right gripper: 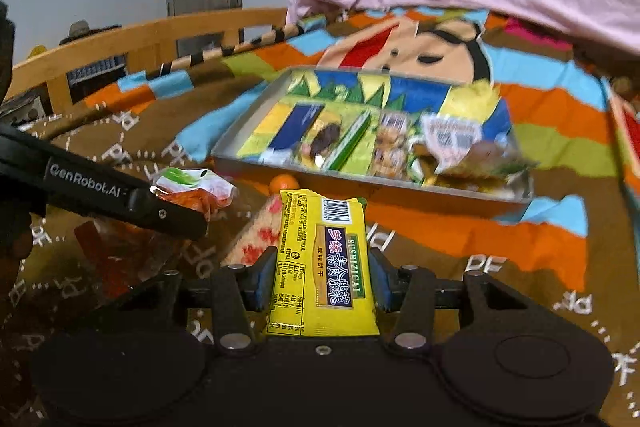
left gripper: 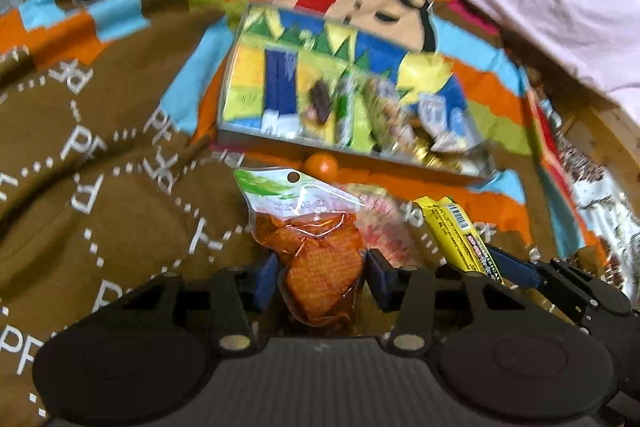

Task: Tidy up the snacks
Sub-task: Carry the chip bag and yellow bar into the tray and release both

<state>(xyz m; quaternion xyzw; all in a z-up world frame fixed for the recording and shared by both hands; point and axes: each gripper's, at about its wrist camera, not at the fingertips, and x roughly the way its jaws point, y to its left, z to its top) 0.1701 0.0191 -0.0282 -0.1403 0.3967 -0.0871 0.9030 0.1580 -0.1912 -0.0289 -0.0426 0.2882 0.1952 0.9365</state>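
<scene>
Two tongs (left gripper: 322, 281) (right gripper: 322, 281), one packet (left gripper: 320, 267) (right gripper: 322, 263) each.

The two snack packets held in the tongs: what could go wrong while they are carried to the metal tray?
1. The tray looks nearly full, so a new packet may land on others and slide out.
2. The orange vacuum-sealed snack pouch is held only at its lower end; it might slip.
3. The yellow biscuit packet may bump the small orange ball in front of the tray.
</scene>
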